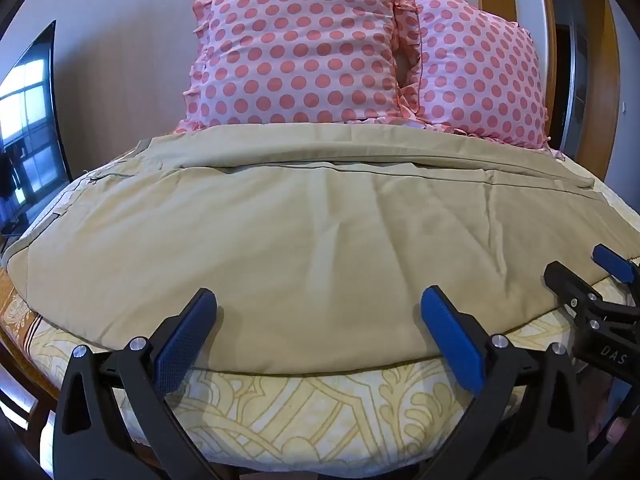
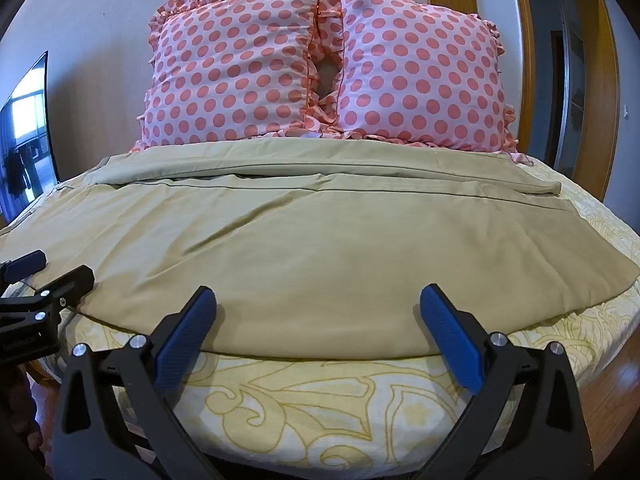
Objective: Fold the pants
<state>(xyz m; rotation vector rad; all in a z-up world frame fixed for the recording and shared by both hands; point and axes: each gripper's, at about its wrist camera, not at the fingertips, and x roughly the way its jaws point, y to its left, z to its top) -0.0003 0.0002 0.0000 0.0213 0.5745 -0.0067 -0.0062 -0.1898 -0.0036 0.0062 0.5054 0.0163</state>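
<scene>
Khaki pants lie spread flat across the bed, one leg folded lengthwise over the other; they also show in the right wrist view. My left gripper is open and empty, its blue pads just over the near edge of the pants. My right gripper is open and empty over the same near edge, further right. The right gripper's fingers show at the right of the left wrist view, and the left gripper's fingers at the left of the right wrist view, both resting at the pants' edge.
The bed has a yellow patterned sheet. Two pink polka-dot pillows stand behind the pants against the wall. A dark screen stands to the left. A wooden door frame is at the right.
</scene>
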